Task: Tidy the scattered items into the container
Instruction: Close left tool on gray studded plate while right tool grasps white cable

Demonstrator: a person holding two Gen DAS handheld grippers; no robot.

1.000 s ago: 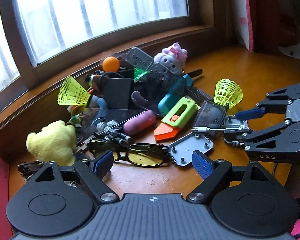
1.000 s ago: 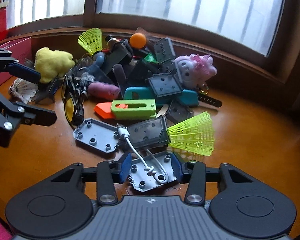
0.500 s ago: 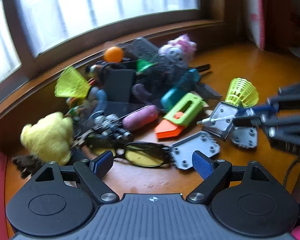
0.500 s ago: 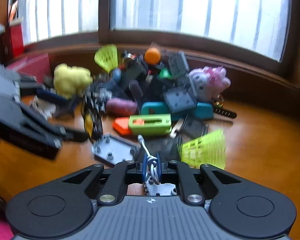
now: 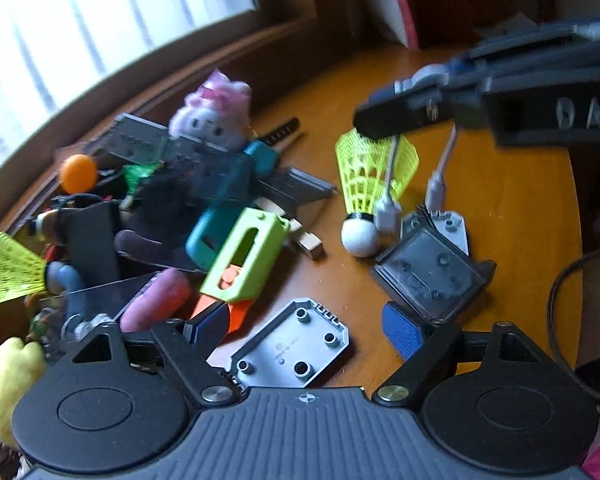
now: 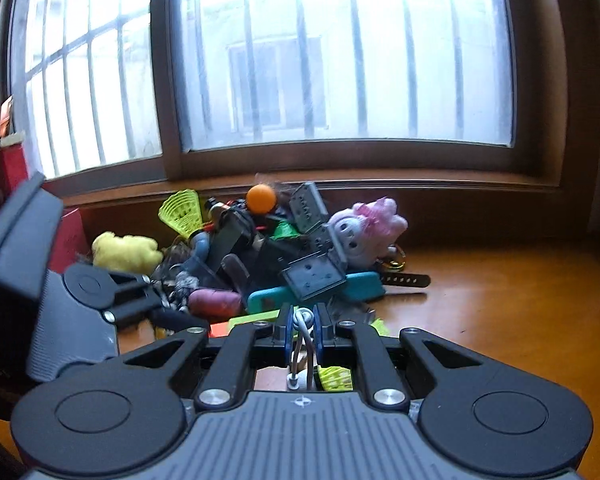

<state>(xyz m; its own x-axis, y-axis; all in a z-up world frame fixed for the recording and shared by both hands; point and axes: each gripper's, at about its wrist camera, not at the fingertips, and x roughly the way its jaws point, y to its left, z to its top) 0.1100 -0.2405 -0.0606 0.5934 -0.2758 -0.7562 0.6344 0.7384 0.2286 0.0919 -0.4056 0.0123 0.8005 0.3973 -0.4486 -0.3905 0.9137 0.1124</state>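
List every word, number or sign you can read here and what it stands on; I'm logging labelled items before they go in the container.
"DAS": raised letters on the right gripper body; the edge of the left wrist view cuts off anything further.
Grey plate: small embossed marking, too small to read.
Red box: faint marks, unreadable.
No other text is legible.

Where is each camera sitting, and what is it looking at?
Left wrist view: sits on the left tool, looks down at the toy pile and the grey plate between its open fingers; the right tool shows too, lifting the white cable.
Right wrist view: sits on the right tool, looks level at the window; the left tool shows.
Both share the orange ball and pink plush.
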